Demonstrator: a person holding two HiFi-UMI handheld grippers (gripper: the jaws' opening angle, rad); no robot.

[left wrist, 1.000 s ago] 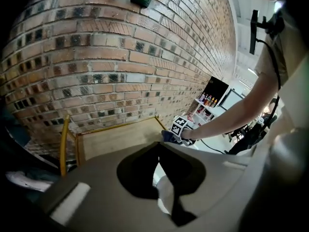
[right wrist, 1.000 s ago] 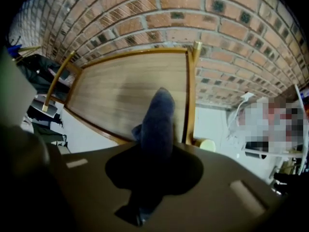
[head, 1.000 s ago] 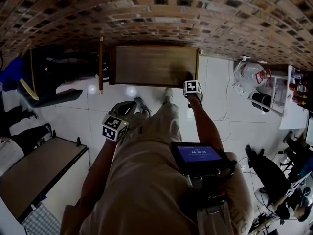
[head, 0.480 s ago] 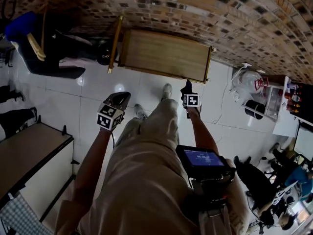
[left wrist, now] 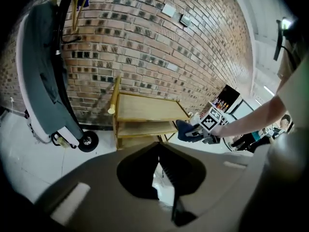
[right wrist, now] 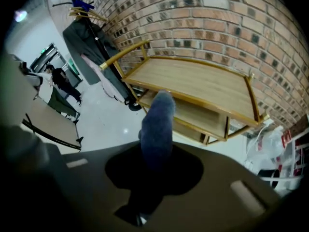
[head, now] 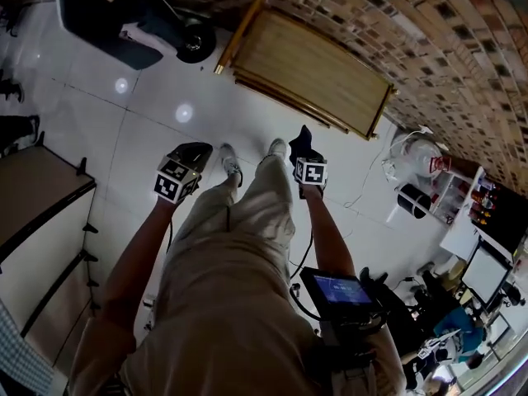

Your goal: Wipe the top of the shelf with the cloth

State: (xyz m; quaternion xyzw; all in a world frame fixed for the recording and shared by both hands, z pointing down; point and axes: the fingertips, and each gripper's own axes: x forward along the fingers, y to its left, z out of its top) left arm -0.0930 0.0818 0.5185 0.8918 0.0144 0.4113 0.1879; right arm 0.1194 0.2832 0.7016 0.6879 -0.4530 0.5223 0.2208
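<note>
The wooden shelf (head: 313,68) stands against the brick wall; its top board (right wrist: 193,81) is bare. My right gripper (head: 305,157) is shut on a dark blue cloth (head: 299,139), held over the floor in front of the shelf and apart from it. In the right gripper view the cloth (right wrist: 157,124) sticks up out of the right gripper (right wrist: 153,166) and hides the jaw tips. The left gripper view shows the shelf (left wrist: 145,112) and the cloth (left wrist: 185,128) from the side. My left gripper (head: 196,149) hangs over the floor, its jaws closed tip to tip (left wrist: 159,146) with nothing held.
A wheeled rack with dark garments (head: 124,15) stands left of the shelf. A table (head: 33,196) is at my left. A plastic bag (head: 417,151) and a small rack of bottles (head: 462,196) sit to the right. A person (right wrist: 58,79) stands far off.
My right gripper has drawn back with the cloth from the shelf's right front corner to over the floor. The shelf now sits further off, at the upper right of the head view.
</note>
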